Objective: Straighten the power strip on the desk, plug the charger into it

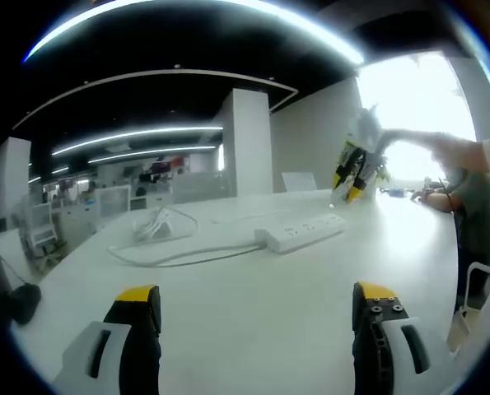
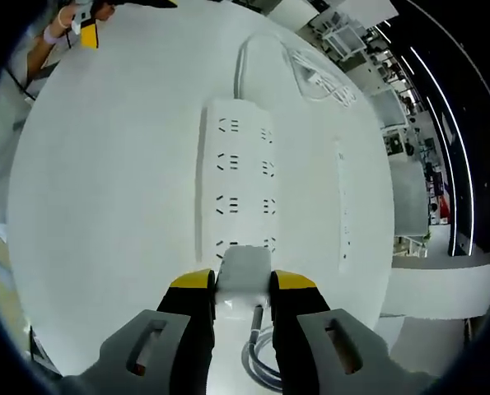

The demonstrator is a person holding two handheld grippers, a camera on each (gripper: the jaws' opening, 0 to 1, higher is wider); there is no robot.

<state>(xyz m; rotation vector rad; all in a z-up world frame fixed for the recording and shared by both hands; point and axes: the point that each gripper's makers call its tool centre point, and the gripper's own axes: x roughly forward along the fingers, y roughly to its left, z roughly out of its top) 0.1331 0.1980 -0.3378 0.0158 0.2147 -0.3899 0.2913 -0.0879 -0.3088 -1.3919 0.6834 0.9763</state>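
A: Right gripper view looks straight down on the long white plastic power strip (image 2: 240, 185), which lies flat on the white desk (image 2: 105, 206). Its long axis runs directly away from the right gripper (image 2: 242, 290), and its near end sits just beyond the yellow-tipped jaws.

B: And the charger?

A: The small white boxy charger (image 2: 245, 278) is pinched between those jaws, closed snugly on its sides, with its grey cable (image 2: 257, 354) looping down between the gripper's arms. It hovers over the nearest pair of sockets; whether the prongs have met the holes I cannot tell.

B: What about the other hand?

A: In the left gripper view the left gripper (image 1: 257, 306) has its jaws spread wide with nothing between them, low over bare desk. The strip (image 1: 304, 231) lies well ahead of it and a little to the right, its white cord (image 1: 175, 255) curling off to the left. The right gripper (image 1: 356, 177) hangs above the strip's far end.

B: So which is nearer?

A: The right one, clearly. The strip looks squared to it, so I judge the coming move to be a short push along that long axis, down into the end socket.
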